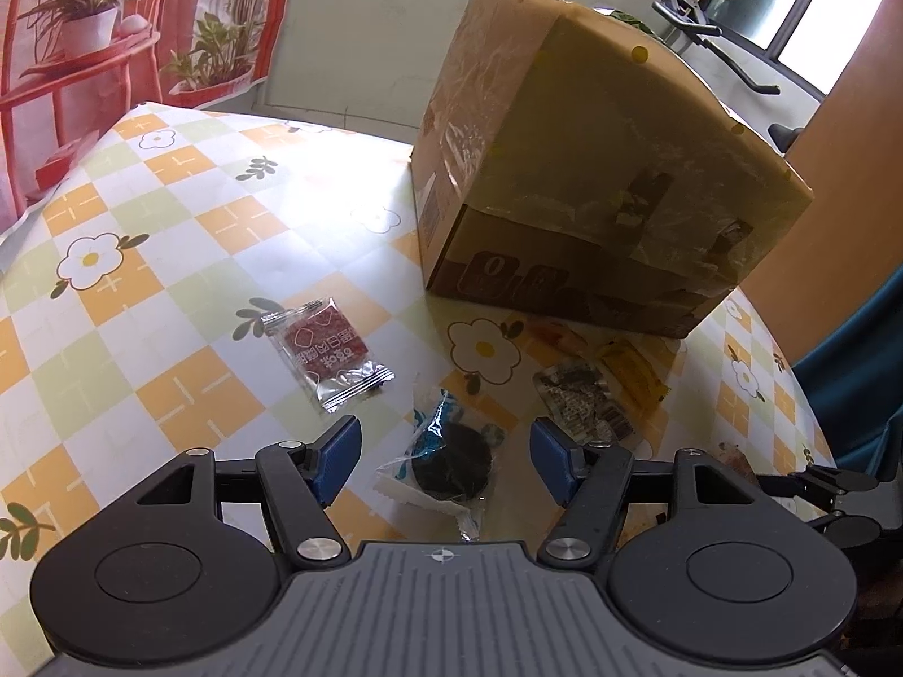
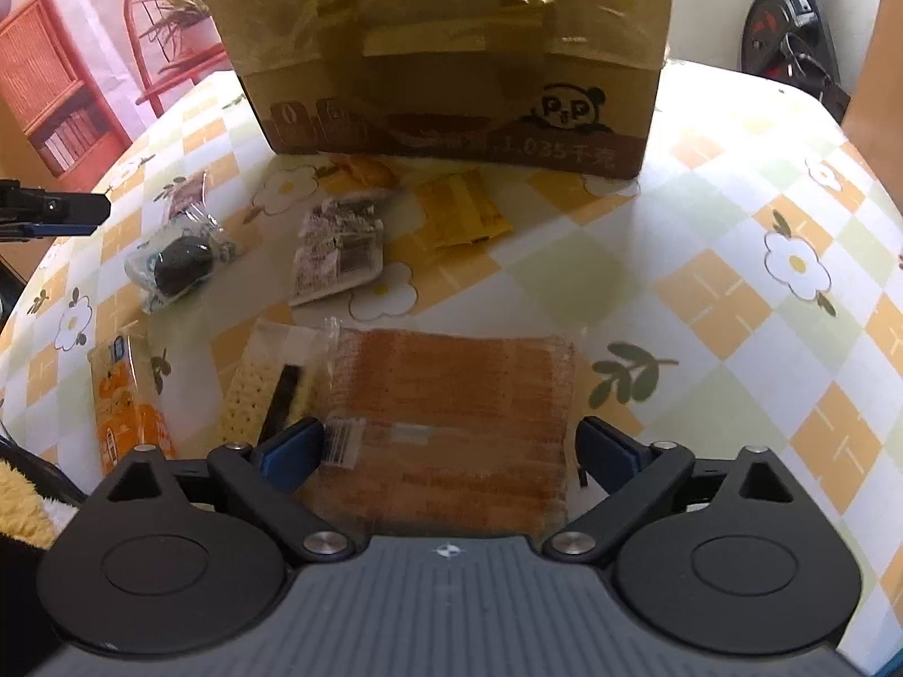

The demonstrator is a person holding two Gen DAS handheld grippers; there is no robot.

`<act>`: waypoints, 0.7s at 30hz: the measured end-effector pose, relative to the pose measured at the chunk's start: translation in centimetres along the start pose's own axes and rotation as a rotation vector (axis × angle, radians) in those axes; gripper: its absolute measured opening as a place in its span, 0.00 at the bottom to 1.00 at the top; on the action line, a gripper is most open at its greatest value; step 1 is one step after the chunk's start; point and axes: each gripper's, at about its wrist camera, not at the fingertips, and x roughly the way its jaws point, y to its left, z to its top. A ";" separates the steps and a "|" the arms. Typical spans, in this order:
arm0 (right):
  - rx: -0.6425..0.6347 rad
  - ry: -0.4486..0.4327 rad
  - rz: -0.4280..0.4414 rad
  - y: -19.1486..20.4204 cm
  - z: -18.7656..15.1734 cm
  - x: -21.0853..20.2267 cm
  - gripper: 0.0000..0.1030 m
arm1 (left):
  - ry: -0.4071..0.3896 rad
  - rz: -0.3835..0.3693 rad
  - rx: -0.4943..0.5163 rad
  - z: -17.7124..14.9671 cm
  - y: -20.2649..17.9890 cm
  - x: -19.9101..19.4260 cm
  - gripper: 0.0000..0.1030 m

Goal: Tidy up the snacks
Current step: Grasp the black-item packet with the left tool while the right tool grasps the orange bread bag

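Blue-padded fingers of the left gripper were spread wide and released, with a round dark cookie in a clear wrapper lying on the table between them, touched by neither pad. At 11 o'clock from that claw, a red snack sachet was seen flat on the checked tablecloth, with bare cloth all around it and out toward the table's edge at 9 o'clock. At 1 o'clock, a grey printed packet and a yellow packet lay close together, just short of the cardboard box standing at 12 o'clock; the box's near bottom edge was set close to the snacks.

The right gripper was likewise held unclenched, its fingers straddling the near end of a large orange-brown wafer pack; whether the pads touched the pack could not be told. At 10 o'clock, a pale cracker pack lay against the wafer pack's edge, and an orange packet was seen further toward 9 o'clock near the table's rim. Open cloth was left from 1 to 3 o'clock, running out to the table's edge. An exercise bike stood beyond the table at 1 o'clock.
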 end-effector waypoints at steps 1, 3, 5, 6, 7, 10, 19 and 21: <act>-0.006 -0.008 -0.006 0.0 0.1 0.0 0.87 | 0.001 0.001 -0.002 0.0 0.0 0.1 0.67; -0.016 -0.027 -0.007 0.0 0.5 0.1 0.82 | 0.000 0.001 -0.003 0.0 -0.1 0.3 0.67; -0.021 -0.058 -0.007 -0.2 0.8 0.3 0.80 | -0.007 0.004 0.001 0.0 -0.3 0.5 0.67; -0.024 -0.075 -0.012 -0.3 1.0 0.6 0.79 | -0.008 0.006 0.005 0.0 -0.4 0.7 0.67; -0.026 -0.090 -0.019 -0.4 1.2 0.8 0.79 | -0.006 0.007 0.012 0.0 -0.6 0.9 0.67; -0.019 -0.135 -0.039 -0.6 1.6 1.3 0.79 | 0.004 0.017 0.053 -0.1 -1.1 1.6 0.67; 0.036 -0.210 -0.063 -0.6 1.3 1.8 0.79 | 0.042 0.052 0.141 -0.5 -2.2 4.4 0.67; 0.046 -0.219 -0.056 -0.7 1.0 1.7 0.79 | 0.042 0.058 0.131 -0.4 -2.2 4.9 0.67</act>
